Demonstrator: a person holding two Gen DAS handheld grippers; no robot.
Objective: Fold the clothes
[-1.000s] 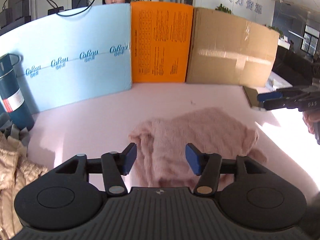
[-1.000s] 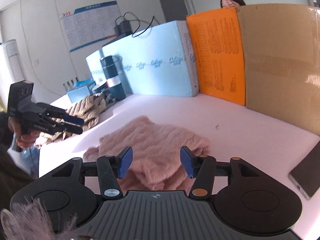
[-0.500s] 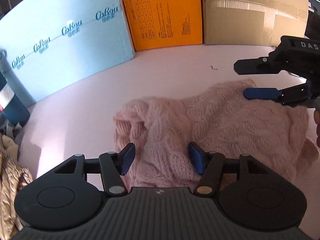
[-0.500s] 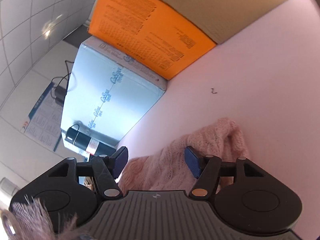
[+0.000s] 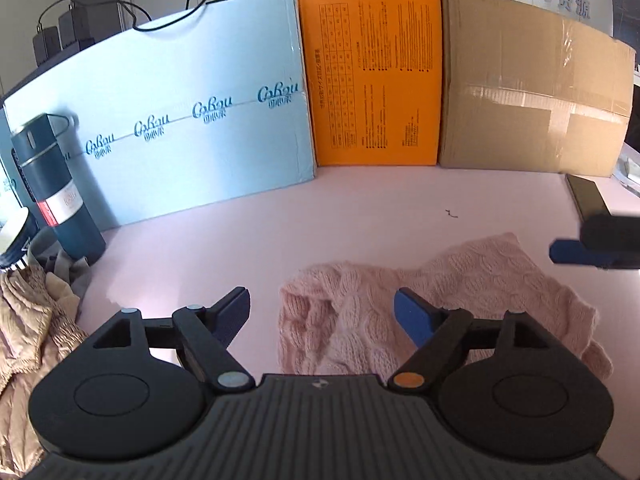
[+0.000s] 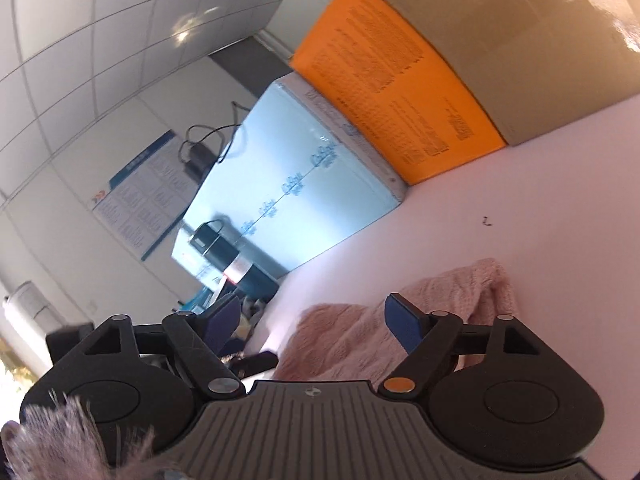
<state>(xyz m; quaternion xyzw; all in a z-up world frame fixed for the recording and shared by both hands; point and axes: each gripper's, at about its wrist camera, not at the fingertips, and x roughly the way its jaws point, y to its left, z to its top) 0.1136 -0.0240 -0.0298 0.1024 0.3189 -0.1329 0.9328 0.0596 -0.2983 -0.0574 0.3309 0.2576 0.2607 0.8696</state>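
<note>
A crumpled pink knit sweater (image 5: 460,292) lies on the pale pink table (image 5: 280,220). My left gripper (image 5: 322,314) hovers over the sweater's left edge; its jaws are opening and the blue pads press on nothing. In the rolled right wrist view the same sweater (image 6: 384,320) lies just past my right gripper (image 6: 312,322), whose jaws are also opening with no cloth pinched between them. That right gripper's blue fingertip (image 5: 576,252) shows at the right edge of the left wrist view, above the sweater's far right end.
A light blue board (image 5: 180,128), an orange box (image 5: 372,80) and a cardboard box (image 5: 532,84) wall the table's back. A dark teal flask (image 5: 52,188) and a beige garment (image 5: 28,332) sit at left. A phone (image 5: 588,196) lies at right. A person's head shows behind the boxes.
Both grippers' jaws stand wider than before. The left view has tipped up, so the back boards fill more of it. The right gripper has slid to the picture's right edge.
</note>
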